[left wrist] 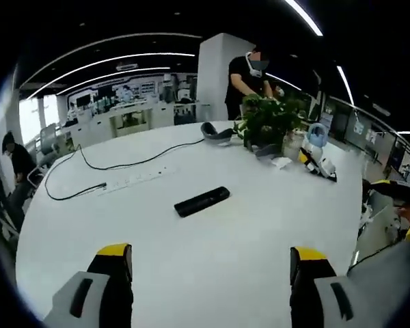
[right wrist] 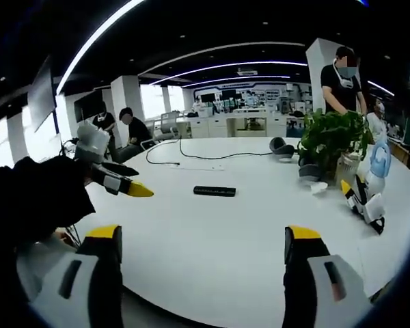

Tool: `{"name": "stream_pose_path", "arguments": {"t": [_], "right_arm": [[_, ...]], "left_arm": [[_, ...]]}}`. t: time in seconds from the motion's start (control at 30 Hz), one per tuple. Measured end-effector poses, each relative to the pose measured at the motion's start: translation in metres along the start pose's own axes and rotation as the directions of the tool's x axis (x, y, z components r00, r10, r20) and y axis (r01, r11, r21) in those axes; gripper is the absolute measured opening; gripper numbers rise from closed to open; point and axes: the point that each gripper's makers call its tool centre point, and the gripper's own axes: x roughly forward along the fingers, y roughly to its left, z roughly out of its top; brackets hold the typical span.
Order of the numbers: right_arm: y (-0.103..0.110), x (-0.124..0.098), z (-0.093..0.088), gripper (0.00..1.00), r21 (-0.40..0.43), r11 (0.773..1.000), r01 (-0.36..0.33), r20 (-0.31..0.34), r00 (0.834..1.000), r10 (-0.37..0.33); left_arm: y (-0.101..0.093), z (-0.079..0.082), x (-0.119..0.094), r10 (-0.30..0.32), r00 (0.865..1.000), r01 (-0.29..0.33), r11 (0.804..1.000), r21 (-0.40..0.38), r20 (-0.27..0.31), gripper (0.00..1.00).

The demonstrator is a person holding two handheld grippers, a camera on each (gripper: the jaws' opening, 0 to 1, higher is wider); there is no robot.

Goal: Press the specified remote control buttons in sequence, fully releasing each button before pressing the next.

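A slim black remote control (left wrist: 201, 201) lies flat near the middle of the round white table (left wrist: 191, 266). My left gripper (left wrist: 208, 263) hovers over the table's near part, well short of the remote, jaws wide apart with nothing between them. In the right gripper view the remote (right wrist: 214, 190) lies farther off, past my right gripper (right wrist: 203, 239), which is open and empty above the table's near edge. The left gripper (right wrist: 119, 181) reaches in from the left there, its yellow tip pointing toward the remote.
A white power strip (left wrist: 133, 179) with a black cable lies left of the remote. A potted plant (left wrist: 270, 123), black headphones (left wrist: 217, 132) and a yellow-tipped device (left wrist: 320, 162) sit at the far right. A person (left wrist: 249, 75) stands behind the plant; others sit farther left (right wrist: 133, 126).
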Motion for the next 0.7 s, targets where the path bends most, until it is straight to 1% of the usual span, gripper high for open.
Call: {"name": "stream_pose_path", "arguments": {"t": [0.1, 0.17, 0.27, 0.3, 0.33, 0.47, 0.57, 0.63, 0.67, 0.7], "right_arm": [[-0.001, 0.000, -0.001, 1.00, 0.003, 1.000, 0.004, -0.005, 1.000, -0.004], [-0.002, 0.000, 0.000, 1.00, 0.004, 1.000, 0.004, -0.002, 1.000, -0.004], [-0.002, -0.001, 0.000, 1.00, 0.012, 1.000, 0.004, 0.000, 1.000, -0.004], [-0.003, -0.001, 0.000, 1.00, 0.014, 1.000, 0.006, 0.002, 1.000, -0.006], [-0.003, -0.001, 0.000, 1.00, 0.015, 1.000, 0.007, 0.005, 1.000, -0.007], [-0.002, -0.001, 0.000, 1.00, 0.007, 1.000, 0.006, -0.001, 1.000, -0.006], [0.000, -0.001, -0.001, 1.00, -0.004, 1.000, -0.001, -0.008, 1.000, 0.001], [0.001, -0.001, 0.000, 1.00, -0.009, 1.000, -0.008, -0.008, 1.000, 0.007], [0.002, -0.001, 0.000, 1.00, -0.012, 1.000, -0.011, -0.006, 1.000, 0.011], [0.003, -0.001, 0.000, 1.00, -0.014, 1.000, -0.012, -0.004, 1.000, 0.012]], "left_arm": [[-0.004, 0.003, -0.012, 0.012, 1.000, -0.010, 0.999, -0.043, 0.029, 1.00], [-0.006, 0.006, -0.022, 0.017, 0.998, -0.014, 0.998, -0.057, 0.054, 1.00], [-0.008, 0.005, -0.036, 0.039, 0.996, -0.033, 0.996, -0.083, 0.079, 1.00], [-0.008, 0.005, -0.042, 0.058, 0.993, -0.047, 0.993, -0.109, 0.102, 1.00], [-0.008, 0.005, -0.045, 0.065, 0.991, -0.052, 0.992, -0.115, 0.115, 1.00], [-0.010, 0.003, -0.062, 0.093, 0.986, -0.076, 0.990, -0.123, 0.136, 1.00], [-0.010, 0.003, -0.074, 0.108, 0.982, -0.086, 0.985, -0.148, 0.152, 1.00], [-0.009, 0.003, -0.083, 0.132, 0.975, -0.104, 0.982, -0.160, 0.177, 1.00], [-0.006, 0.004, -0.090, 0.166, 0.966, -0.135, 0.978, -0.161, 0.196, 1.00], [-0.004, 0.004, -0.092, 0.181, 0.963, -0.150, 0.976, -0.157, 0.202, 1.00]]}}
